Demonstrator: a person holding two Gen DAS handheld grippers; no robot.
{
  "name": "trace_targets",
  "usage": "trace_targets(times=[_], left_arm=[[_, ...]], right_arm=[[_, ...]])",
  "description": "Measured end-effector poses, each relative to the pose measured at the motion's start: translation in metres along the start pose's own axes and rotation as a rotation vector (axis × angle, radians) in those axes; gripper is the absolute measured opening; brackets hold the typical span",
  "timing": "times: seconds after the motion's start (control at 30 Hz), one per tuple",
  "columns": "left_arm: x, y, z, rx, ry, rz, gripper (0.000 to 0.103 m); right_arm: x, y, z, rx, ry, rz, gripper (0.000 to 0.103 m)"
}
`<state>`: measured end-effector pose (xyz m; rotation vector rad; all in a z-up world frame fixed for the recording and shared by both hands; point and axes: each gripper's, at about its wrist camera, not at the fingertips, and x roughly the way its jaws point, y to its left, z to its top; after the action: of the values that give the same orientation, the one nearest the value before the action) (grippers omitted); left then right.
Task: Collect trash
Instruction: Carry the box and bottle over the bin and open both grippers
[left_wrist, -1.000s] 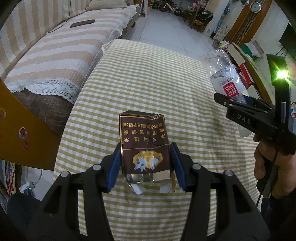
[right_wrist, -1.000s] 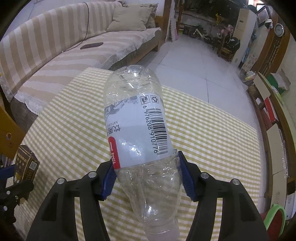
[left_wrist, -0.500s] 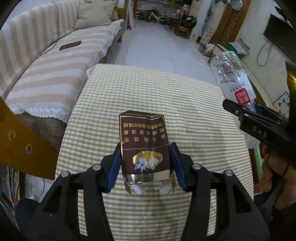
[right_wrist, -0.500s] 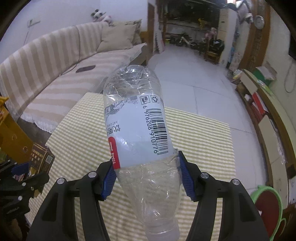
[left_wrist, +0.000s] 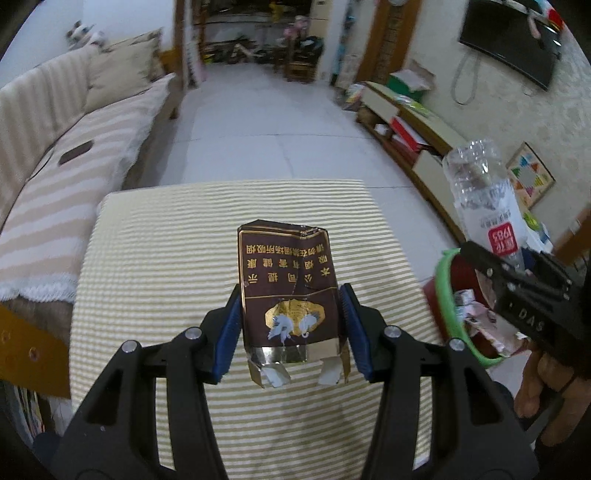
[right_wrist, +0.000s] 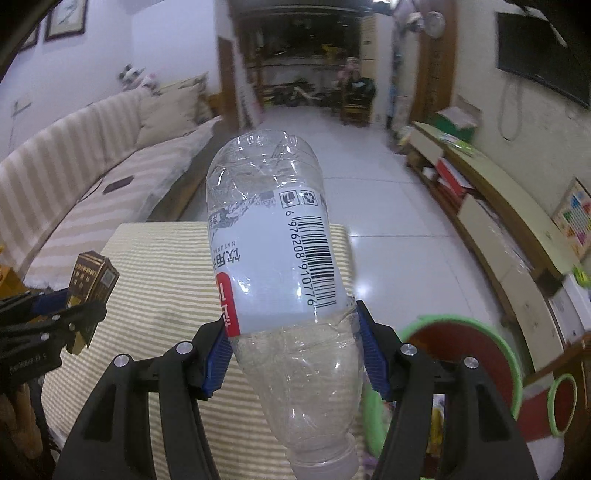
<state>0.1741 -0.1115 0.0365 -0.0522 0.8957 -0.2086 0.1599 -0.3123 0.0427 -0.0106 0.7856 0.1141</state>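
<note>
My left gripper (left_wrist: 291, 328) is shut on a crumpled brown cigarette pack (left_wrist: 288, 288) with gold lettering, held above the striped table (left_wrist: 166, 258). My right gripper (right_wrist: 293, 350) is shut on a clear empty plastic bottle (right_wrist: 273, 251) with a white and red label, cap end toward me. The bottle (left_wrist: 484, 206) and right gripper show at the right of the left wrist view, above a red bin with a green rim (left_wrist: 443, 295) that holds paper scraps. The bin (right_wrist: 480, 332) lies low right in the right wrist view. The pack (right_wrist: 92, 280) shows at its left.
A striped sofa (left_wrist: 55, 166) with a dark phone-like object (left_wrist: 75, 155) runs along the left. A low cabinet (right_wrist: 498, 221) lines the right wall under a TV (left_wrist: 509, 37). White tiled floor (left_wrist: 258, 129) lies beyond the table. A smaller red and green lid (right_wrist: 563, 402) sits beside the bin.
Both grippers have risen and tilted up, so more of the room shows. The red bin with the green rim has come into both views at the right. Both grips are unchanged.
</note>
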Motion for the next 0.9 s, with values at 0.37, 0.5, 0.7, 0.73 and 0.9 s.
trace_targets(times=[0.37,0.5,0.7,0.73,0.9], left_arm=[[0.023,-0.105,0.016,0.147,0.014,-0.141,0.049],[0.035,-0.137,0.019,0.186,0.028,-0.19,0.049],[0.053,-0.181,0.02,0.225,0.052,-0.274,0.049],[0.057,-0.188,0.02,0.226,0.06,-0.291,0.049],[0.068,-0.21,0.017,0.239,0.085,-0.333,0.049]], right_arm=[[-0.022,-0.103,-0.03,0.155,-0.005,-0.13,0.059],[-0.028,-0.136,-0.043,0.2,0.002,-0.169,0.059],[-0.028,-0.169,-0.06,0.256,0.017,-0.201,0.059],[-0.027,-0.175,-0.063,0.265,0.021,-0.207,0.059],[-0.022,-0.193,-0.074,0.304,0.03,-0.212,0.059]])
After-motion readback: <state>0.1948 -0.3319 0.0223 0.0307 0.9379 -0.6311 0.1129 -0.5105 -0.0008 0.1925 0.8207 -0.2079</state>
